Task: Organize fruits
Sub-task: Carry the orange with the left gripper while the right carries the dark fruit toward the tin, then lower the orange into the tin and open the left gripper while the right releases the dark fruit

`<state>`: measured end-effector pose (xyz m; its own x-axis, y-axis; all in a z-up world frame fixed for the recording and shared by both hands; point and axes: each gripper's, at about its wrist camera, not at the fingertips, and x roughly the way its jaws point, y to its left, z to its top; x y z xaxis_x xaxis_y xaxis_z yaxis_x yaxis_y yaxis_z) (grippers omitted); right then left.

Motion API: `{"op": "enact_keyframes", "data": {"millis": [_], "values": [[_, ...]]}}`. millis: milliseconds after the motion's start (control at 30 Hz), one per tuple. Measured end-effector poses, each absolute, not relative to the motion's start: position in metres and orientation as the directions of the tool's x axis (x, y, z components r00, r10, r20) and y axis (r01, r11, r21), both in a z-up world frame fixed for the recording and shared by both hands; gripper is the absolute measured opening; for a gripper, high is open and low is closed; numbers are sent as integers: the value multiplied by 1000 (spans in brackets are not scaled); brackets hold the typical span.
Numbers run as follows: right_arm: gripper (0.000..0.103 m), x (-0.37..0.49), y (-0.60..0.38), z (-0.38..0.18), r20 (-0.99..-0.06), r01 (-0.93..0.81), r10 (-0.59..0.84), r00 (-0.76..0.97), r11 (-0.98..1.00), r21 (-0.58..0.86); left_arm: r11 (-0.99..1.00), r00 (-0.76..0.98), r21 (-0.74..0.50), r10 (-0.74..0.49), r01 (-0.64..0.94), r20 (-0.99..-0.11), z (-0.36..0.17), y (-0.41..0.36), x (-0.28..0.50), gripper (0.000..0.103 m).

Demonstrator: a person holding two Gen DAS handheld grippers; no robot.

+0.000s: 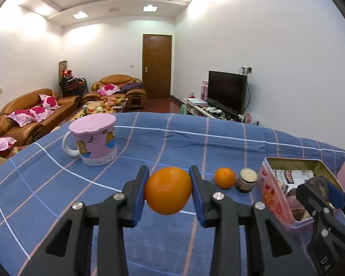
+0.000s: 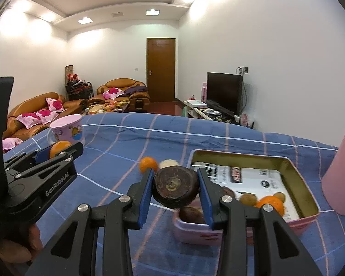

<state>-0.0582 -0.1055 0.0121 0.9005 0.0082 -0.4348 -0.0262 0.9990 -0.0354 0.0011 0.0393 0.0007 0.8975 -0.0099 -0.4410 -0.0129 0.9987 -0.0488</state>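
My left gripper (image 1: 168, 192) is shut on a large orange (image 1: 168, 190) and holds it above the blue checked cloth (image 1: 149, 241). My right gripper (image 2: 176, 187) is shut on a dark brown round fruit (image 2: 176, 187) at the near left corner of the pink tin box (image 2: 306, 220). The tin holds an orange (image 2: 270, 203), small brown fruits (image 2: 248, 199) and dark fruits. A small orange (image 1: 225, 177) and a brown fruit with a pale cut top (image 1: 246, 180) lie on the cloth left of the tin (image 1: 273, 197). The right gripper shows in the left wrist view (image 1: 319, 189).
A pink lidded mug (image 1: 95, 142) stands at the far left of the table. A pink bottle (image 2: 342, 168) stands right of the tin. A printed card (image 2: 253, 177) lines the tin. Behind the table are sofas, a coffee table, a door and a TV.
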Motion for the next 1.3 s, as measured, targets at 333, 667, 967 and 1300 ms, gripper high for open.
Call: {"op": "enact_keyframes", "data": {"millis": [333, 667, 967, 1300], "values": [[40, -69, -145, 15, -425, 14, -35, 905, 999, -52, 998, 894, -21, -64, 61, -443, 2, -1, -5, 38], [40, -75, -169, 15, -429, 26, -42, 902, 999, -42, 992, 893, 10, -111, 128, -437, 4, -42, -16, 38], [40, -79, -193, 16, -421, 60, -83, 903, 996, -67, 981, 883, 26, -160, 190, -442, 6, -76, -22, 38], [40, -81, -231, 18, -405, 150, -172, 898, 985, -85, 966, 866, 26, -217, 256, -450, 7, -112, -20, 38]]}}
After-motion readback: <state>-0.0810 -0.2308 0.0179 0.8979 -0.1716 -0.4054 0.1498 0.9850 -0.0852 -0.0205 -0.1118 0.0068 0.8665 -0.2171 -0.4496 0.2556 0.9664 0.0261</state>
